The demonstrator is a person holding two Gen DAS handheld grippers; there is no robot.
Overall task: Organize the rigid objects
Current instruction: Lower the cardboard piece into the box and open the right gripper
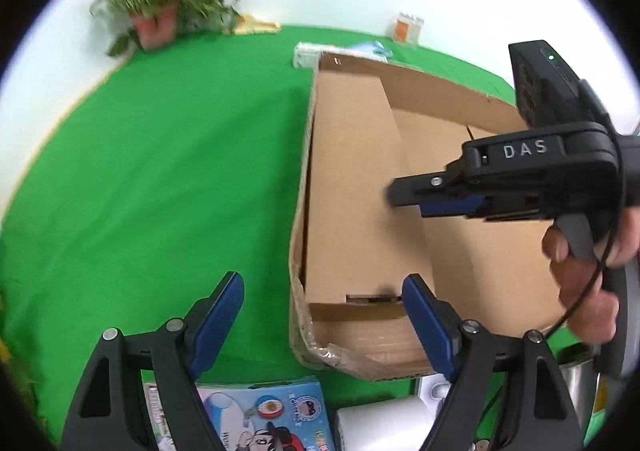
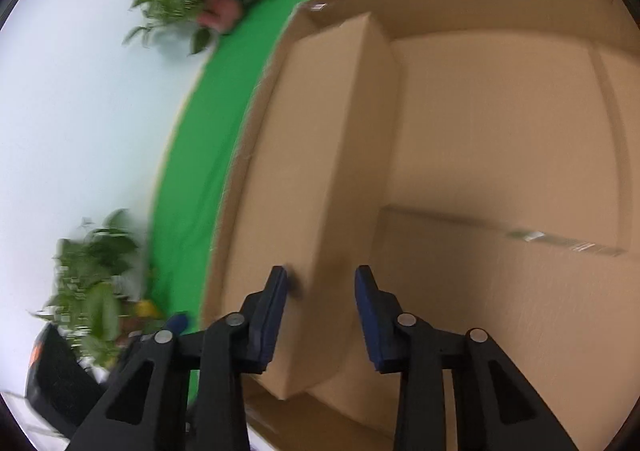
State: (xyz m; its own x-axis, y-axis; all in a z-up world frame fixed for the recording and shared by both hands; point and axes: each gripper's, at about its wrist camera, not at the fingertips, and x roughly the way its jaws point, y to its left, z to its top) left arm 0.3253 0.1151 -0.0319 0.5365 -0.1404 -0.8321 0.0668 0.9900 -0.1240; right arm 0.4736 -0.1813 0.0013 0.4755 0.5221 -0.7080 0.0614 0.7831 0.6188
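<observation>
An open cardboard box stands on the green table. A long plain brown carton lies inside it along its left wall, also seen in the right wrist view. My left gripper is open and empty, low over the box's near left corner. My right gripper is open and empty above the near end of that carton, inside the box; it also shows in the left wrist view. A colourful cartoon-print box lies under my left gripper.
A potted plant stands at the far left corner of the table. Small packets and an orange-labelled pack lie behind the box. A white object and a metal container sit near the front. A second plant is at left.
</observation>
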